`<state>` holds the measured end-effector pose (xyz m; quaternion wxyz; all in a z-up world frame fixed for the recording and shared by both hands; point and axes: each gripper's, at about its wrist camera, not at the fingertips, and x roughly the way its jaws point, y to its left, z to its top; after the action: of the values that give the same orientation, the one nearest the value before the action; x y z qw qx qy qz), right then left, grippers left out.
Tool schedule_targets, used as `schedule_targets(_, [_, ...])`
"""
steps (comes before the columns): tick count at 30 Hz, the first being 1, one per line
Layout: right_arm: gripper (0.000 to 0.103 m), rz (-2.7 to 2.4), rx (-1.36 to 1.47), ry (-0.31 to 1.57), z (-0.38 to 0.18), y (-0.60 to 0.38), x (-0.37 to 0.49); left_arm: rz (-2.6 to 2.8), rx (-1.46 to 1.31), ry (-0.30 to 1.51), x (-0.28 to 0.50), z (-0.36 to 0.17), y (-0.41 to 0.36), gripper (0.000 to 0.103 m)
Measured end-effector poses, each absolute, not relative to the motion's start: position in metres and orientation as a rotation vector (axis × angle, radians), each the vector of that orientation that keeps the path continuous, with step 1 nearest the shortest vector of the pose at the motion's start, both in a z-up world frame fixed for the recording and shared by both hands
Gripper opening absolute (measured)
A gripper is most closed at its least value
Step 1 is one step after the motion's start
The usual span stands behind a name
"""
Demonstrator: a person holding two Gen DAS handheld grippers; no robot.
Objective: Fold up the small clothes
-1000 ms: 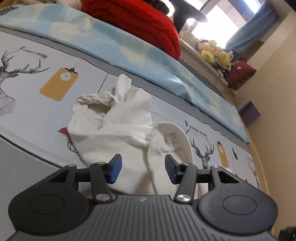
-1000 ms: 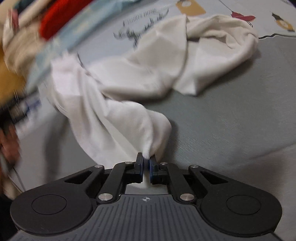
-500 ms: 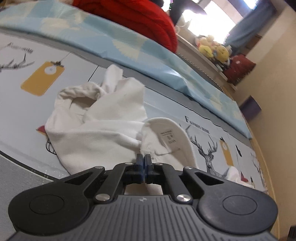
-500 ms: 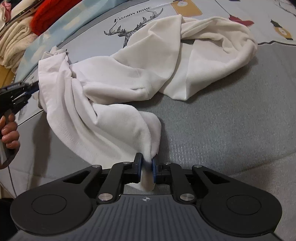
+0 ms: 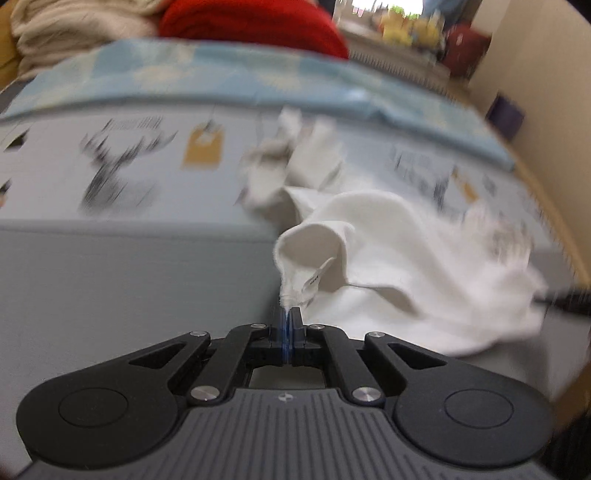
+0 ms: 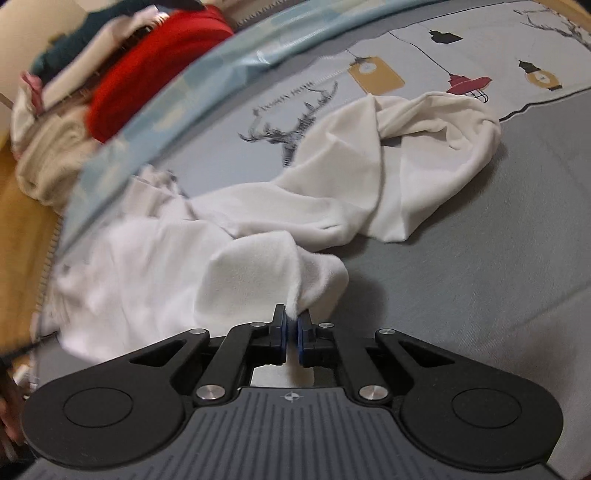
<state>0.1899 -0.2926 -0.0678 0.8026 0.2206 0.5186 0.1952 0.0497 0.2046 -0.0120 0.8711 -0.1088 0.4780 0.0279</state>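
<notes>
A small white garment (image 5: 399,258) lies crumpled on the printed grey bed sheet (image 5: 110,266). My left gripper (image 5: 289,314) is shut on the edge of its neck opening, beside the sewn-in label (image 5: 318,275), and lifts that edge off the sheet. In the right wrist view the same white garment (image 6: 332,192) stretches from lower left to upper right. My right gripper (image 6: 291,321) is shut on a fold of its near edge. The left wrist view is blurred by motion.
A light blue blanket (image 5: 258,81) runs along the far side of the bed. Behind it lie a red knit (image 6: 147,74) and a cream bundle (image 6: 48,155). Soft toys (image 5: 410,26) sit on a sill. The grey sheet (image 6: 480,277) stretches to the right.
My left gripper shut on the garment's neck edge, then swung sideways and up, dragging the cloth. My right gripper kept its pinch on the fold and rose a little.
</notes>
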Motion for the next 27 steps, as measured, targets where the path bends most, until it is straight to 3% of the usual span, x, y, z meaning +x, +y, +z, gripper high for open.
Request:
schedule_targets(5, [0.004, 0.402, 0.391, 1.264, -0.076, -0.301, 0.158, -0.022, -0.181, 1.219, -0.011, -0.044, 0.211, 0.000])
schedule_targets(8, [0.006, 0.382, 0.234, 1.333, -0.089, -0.298, 0.144, 0.015, -0.185, 1.238, -0.017, -0.053, 0.225, 0.002])
schedule_targets(11, [0.009, 0.388, 0.223, 1.296, -0.088, -0.299, 0.140, 0.052, -0.292, 1.209, -0.010, -0.053, 0.244, 0.020])
schedule_targets(13, [0.018, 0.365, 0.252, 1.278, -0.089, -0.302, 0.144, 0.078, -0.337, 1.193, -0.001, -0.053, 0.246, 0.046])
schedule_targets(17, [0.035, 0.295, 0.261, 1.255, -0.095, -0.300, 0.153, 0.116, -0.402, 1.190, 0.023, -0.066, 0.241, 0.056])
schedule_targets(19, [0.039, 0.277, 0.269, 1.258, -0.100, -0.295, 0.159, 0.145, -0.406, 1.206, 0.036, -0.075, 0.234, 0.060])
schedule_targets(23, [0.038, 0.291, 0.223, 1.307, -0.114, -0.276, 0.164, 0.171, -0.334, 1.280, 0.055, -0.095, 0.219, 0.059])
schedule_targets(24, [0.038, 0.300, 0.193, 1.318, -0.116, -0.269, 0.164, 0.161, -0.298, 1.307, 0.056, -0.099, 0.215, 0.049])
schedule_targets(25, [0.030, 0.313, 0.166, 1.325, -0.117, -0.264, 0.163, 0.140, -0.259, 1.333, 0.057, -0.102, 0.211, 0.013])
schedule_targets(26, [0.006, 0.324, 0.148, 1.320, -0.116, -0.261, 0.162, 0.112, -0.221, 1.352, 0.056, -0.103, 0.208, 0.006])
schedule_targets(27, [0.004, 0.332, 0.137, 1.299, -0.111, -0.260, 0.162, 0.094, -0.186, 1.334, 0.053, -0.097, 0.206, 0.006])
